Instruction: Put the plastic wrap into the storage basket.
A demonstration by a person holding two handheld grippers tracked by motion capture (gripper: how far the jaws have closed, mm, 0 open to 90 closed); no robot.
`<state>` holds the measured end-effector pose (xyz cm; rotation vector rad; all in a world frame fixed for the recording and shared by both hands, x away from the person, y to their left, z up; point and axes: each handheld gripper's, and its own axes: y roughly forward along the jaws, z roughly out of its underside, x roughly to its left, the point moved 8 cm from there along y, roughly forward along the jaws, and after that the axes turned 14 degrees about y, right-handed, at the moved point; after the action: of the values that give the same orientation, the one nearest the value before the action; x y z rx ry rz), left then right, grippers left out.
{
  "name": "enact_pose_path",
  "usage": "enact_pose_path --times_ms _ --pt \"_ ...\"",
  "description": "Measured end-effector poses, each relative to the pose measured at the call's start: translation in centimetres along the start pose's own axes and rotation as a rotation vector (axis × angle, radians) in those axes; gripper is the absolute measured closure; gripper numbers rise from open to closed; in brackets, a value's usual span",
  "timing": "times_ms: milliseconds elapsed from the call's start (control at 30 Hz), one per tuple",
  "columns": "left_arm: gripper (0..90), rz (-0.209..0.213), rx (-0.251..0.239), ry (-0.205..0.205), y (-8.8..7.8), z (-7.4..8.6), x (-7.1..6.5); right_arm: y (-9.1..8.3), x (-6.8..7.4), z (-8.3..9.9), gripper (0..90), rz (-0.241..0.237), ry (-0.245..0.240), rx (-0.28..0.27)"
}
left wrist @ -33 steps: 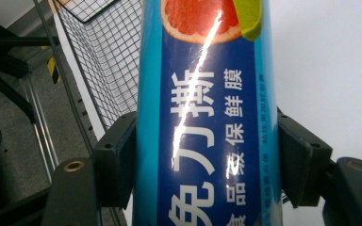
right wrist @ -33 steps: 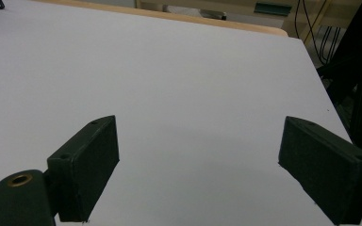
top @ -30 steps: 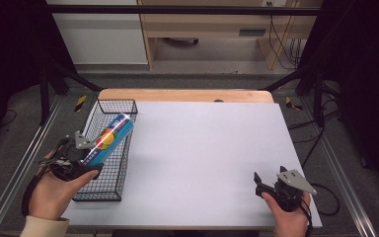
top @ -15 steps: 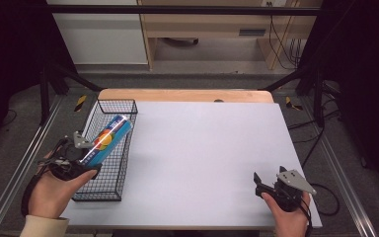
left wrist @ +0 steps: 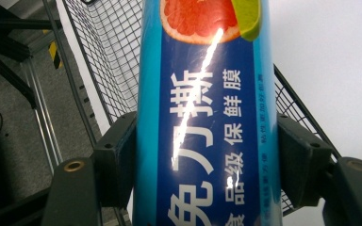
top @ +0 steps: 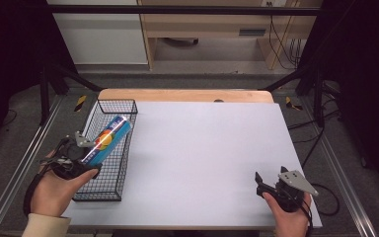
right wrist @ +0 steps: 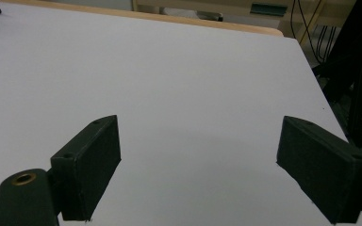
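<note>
A long blue package (top: 107, 139) printed with a grapefruit picture and white characters hangs tilted over the black wire basket (top: 121, 173) at the table's left side. Its far end points up and away. My left gripper (top: 93, 154) is shut on its lower part. In the left gripper view both pads press the sides of the package (left wrist: 202, 94), with the left gripper (left wrist: 207, 160) clamped across its width. My right gripper (top: 265, 180) rests near the front right corner of the white table (top: 202, 148). Its jaws stand wide apart in the right gripper view, and the right gripper (right wrist: 198, 155) holds nothing.
The basket runs lengthwise along the left edge of the table, and its mesh (left wrist: 108, 52) shows behind the package. A wooden strip (top: 185, 95) borders the far edge. Dark frame legs and cables (top: 281, 39) lie on the floor beyond the table.
</note>
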<state>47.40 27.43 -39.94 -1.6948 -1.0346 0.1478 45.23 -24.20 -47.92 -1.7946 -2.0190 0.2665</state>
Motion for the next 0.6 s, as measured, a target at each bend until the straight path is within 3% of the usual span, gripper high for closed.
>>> enact_pose_path --times_ms 433,600 --pt "32.2 0.011 0.062 -0.034 1.1 -0.1 -0.1 0.0 1.4 0.0 14.4 -0.055 -0.035 0.0" --pt "32.2 0.007 0.054 -0.07 0.7 -0.1 0.3 -0.1 2.0 0.1 14.4 -0.071 -0.047 0.005"
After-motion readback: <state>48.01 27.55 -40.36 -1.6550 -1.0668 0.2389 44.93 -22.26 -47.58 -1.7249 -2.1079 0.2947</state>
